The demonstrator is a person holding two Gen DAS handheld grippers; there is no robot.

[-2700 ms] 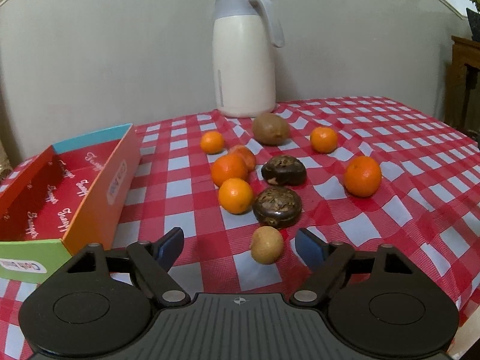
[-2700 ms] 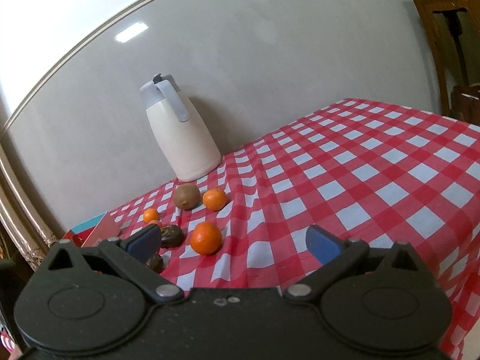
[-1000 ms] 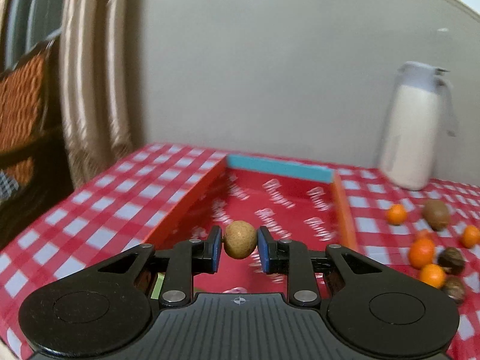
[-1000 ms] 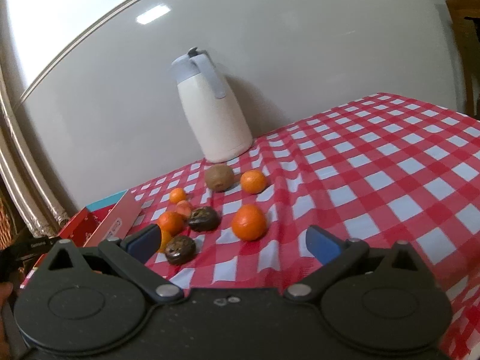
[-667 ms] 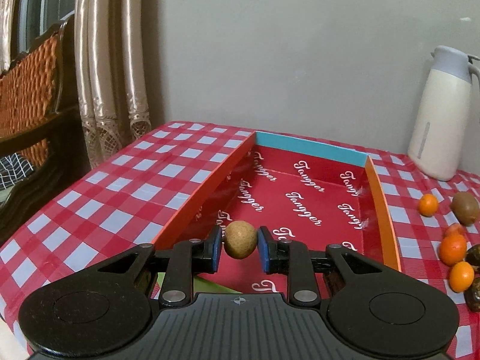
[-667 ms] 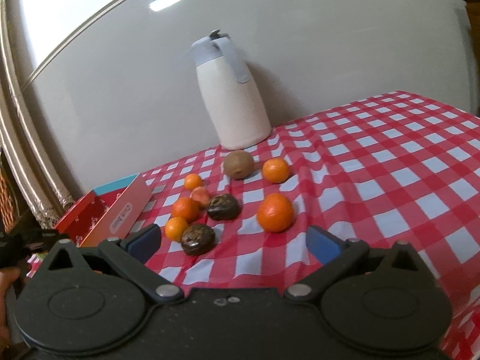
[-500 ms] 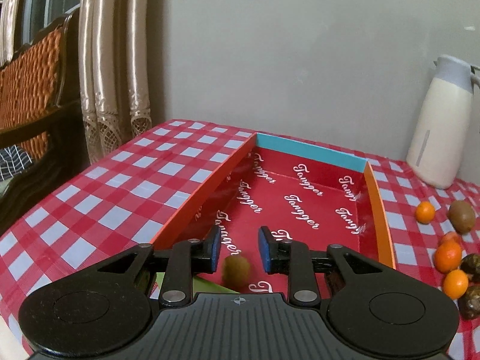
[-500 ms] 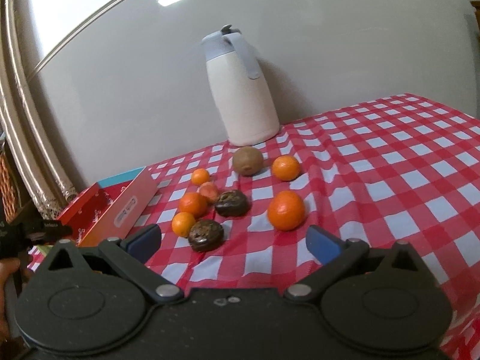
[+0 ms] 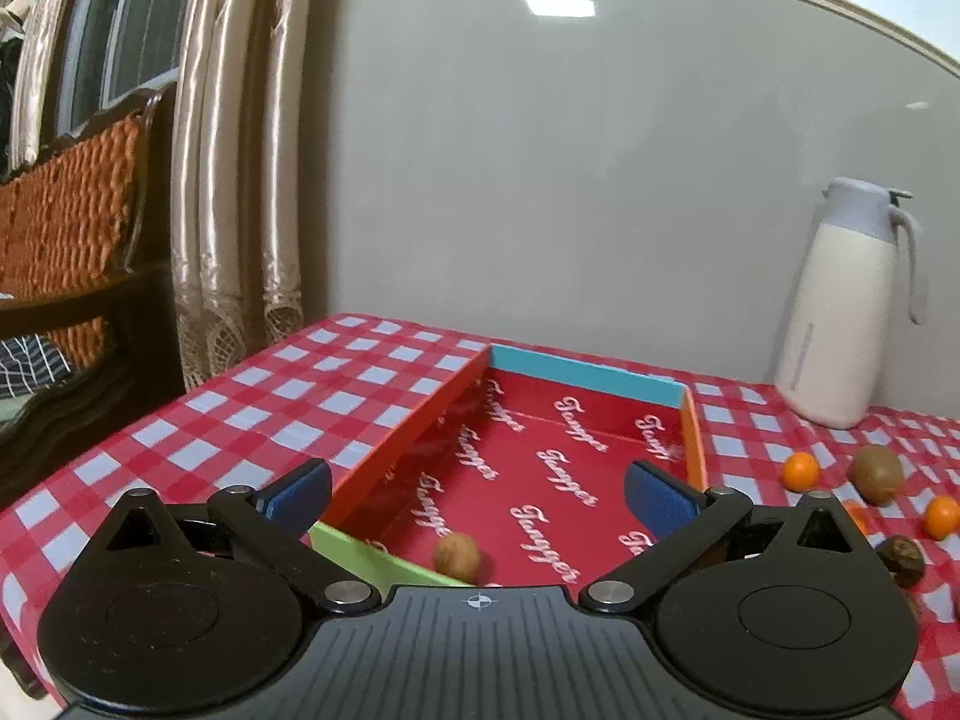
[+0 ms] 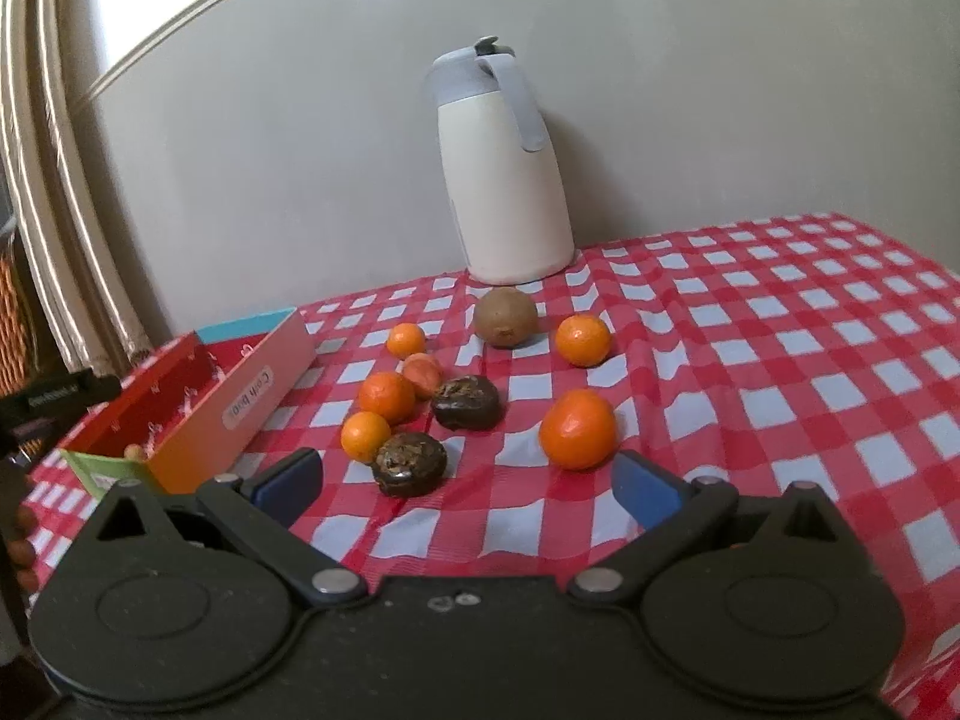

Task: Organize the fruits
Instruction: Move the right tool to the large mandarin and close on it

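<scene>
My left gripper (image 9: 477,489) is open and empty above the near end of a red cardboard box (image 9: 540,438). A small tan round fruit (image 9: 457,553) lies on the box floor just below it; its top also shows in the right wrist view (image 10: 133,452). My right gripper (image 10: 465,483) is open and empty above the tablecloth, in front of the loose fruit: several oranges (image 10: 578,429), two dark brown fruits (image 10: 411,463) and a kiwi (image 10: 505,317). The box (image 10: 240,402) stands left of them.
A cream thermos jug (image 10: 501,180) stands by the wall behind the fruit. A red-checked cloth (image 10: 780,360) covers the table. A chair (image 9: 66,222) and curtains (image 9: 240,150) stand beyond the table's left edge.
My left gripper carried the tan fruit over the box, opened, and the fruit dropped onto the box floor. My right gripper swung left toward the loose fruit, staying open.
</scene>
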